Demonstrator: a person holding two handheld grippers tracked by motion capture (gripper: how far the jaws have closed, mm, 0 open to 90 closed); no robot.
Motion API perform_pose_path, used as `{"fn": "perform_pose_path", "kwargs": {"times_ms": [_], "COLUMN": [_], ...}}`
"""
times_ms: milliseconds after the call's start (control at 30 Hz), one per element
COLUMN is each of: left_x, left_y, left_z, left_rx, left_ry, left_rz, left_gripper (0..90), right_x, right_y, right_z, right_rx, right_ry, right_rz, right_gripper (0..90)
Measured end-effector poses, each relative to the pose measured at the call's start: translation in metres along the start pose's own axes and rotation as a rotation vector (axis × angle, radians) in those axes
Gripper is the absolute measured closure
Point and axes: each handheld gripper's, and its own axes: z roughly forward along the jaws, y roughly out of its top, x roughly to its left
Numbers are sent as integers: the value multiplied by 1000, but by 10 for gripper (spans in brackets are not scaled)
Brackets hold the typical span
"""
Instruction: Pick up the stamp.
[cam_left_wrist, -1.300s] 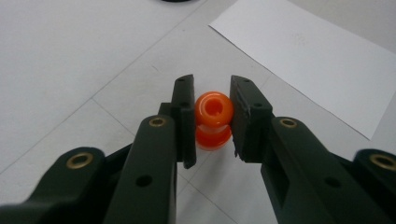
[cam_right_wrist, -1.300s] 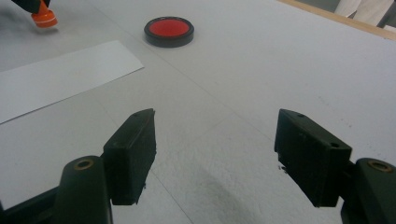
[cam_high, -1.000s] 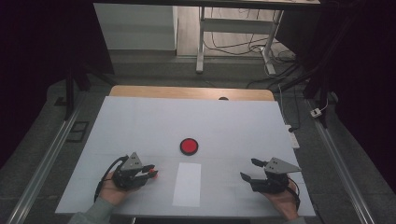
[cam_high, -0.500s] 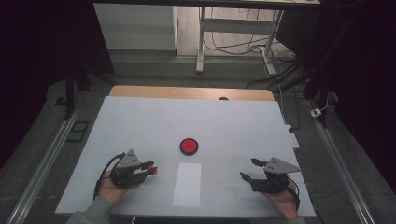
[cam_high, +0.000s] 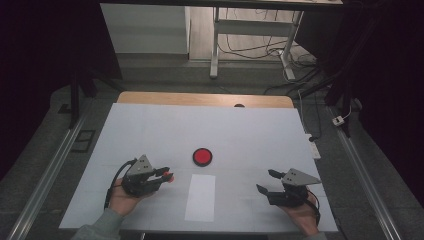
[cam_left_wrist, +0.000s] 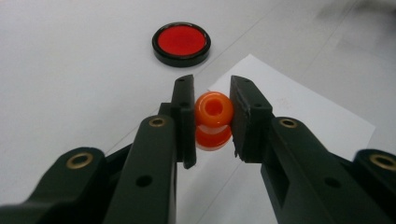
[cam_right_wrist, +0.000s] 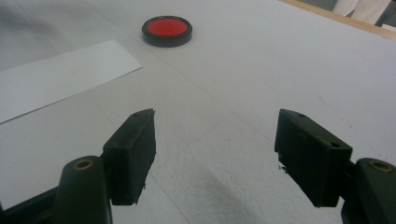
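Orange bead pinched in my left gripper (cam_left_wrist: 212, 116).

The orange bead (cam_left_wrist: 214, 109) sits clamped between its jaws, red disc (cam_left_wrist: 181, 43) beyond the tips; my right gripper (cam_right_wrist: 215, 154) has jaws wide apart over bare table (cam_right_wrist: 261, 60).

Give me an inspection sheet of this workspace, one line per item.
Surface: white table top with a wooden strip along the far edge.
Job's things: orange bead clamped between the left gripper's jaws; it looks like two stacked beads, hard to be sure. Red disc with black rim lies flat mid-table. White paper sheet lies flat near the front edge.
Clutter: nothing seen on the table.
Grippers: left gripper shut on the bead, beside the paper; right gripper open, holding nothing, low over the table.
Cables: black cable loops from the left gripper; loose wires on the floor beyond.
Surroundings: dark room, metal frame legs behind the table.
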Motion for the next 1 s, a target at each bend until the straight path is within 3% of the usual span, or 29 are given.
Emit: {"fn": "perform_pose_path", "kwargs": {"times_ms": [233,433,1000], "left_x": [1,-2,-4], "left_y": [6,14,31], "left_z": [-1,4,14], "left_rx": [-21,-27,-68], "left_ry": [-1,-4,-49], "left_rz": [-8,10,18], "left_gripper": [720,720,720], "right_x": [-1,0,1], "right_y": [-1,0,-1], "right_z": [0,1,0], "right_rx": [-6,-2,-4], "right_ry": [9,12,1], "right_rz": [5,4,1], "right_gripper": [285,284,281]}}
